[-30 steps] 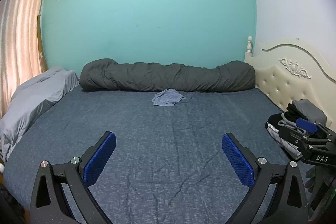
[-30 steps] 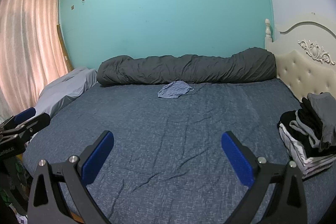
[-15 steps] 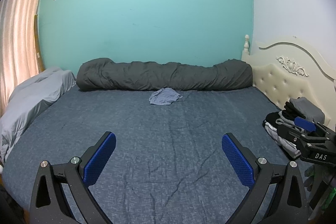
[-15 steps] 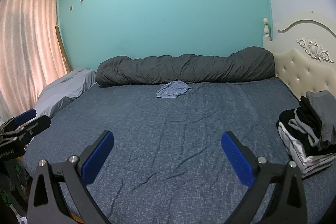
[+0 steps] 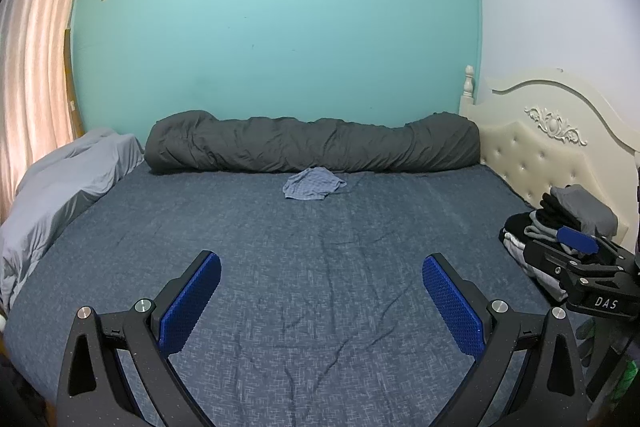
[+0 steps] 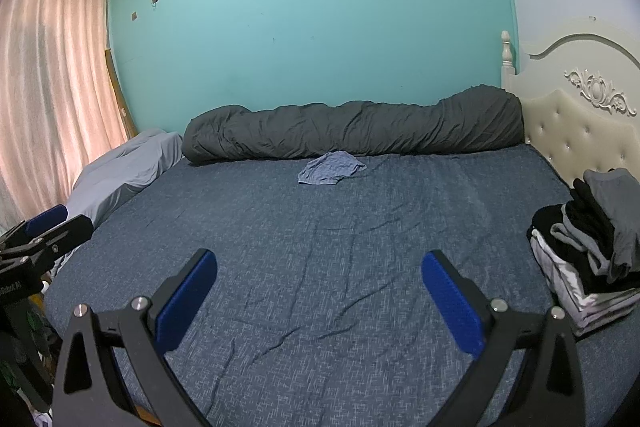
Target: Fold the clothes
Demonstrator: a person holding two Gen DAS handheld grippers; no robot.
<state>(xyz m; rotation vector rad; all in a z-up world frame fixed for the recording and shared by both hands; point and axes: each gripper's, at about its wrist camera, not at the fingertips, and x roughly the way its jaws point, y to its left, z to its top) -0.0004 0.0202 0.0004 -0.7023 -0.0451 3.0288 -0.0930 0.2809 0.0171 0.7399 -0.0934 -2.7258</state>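
Blue bedsheet [image 5: 320,267] fills the near ground under both tools; the left gripper [image 5: 320,291] and right gripper [image 6: 319,287] gape wide and hold nothing. Far ahead, just before the rolled grey duvet [image 5: 312,147], lies a crumpled blue garment [image 5: 314,183], probably next to fetch: reach forward. Only the right view shows the folded stack [image 6: 588,251] unobstructed
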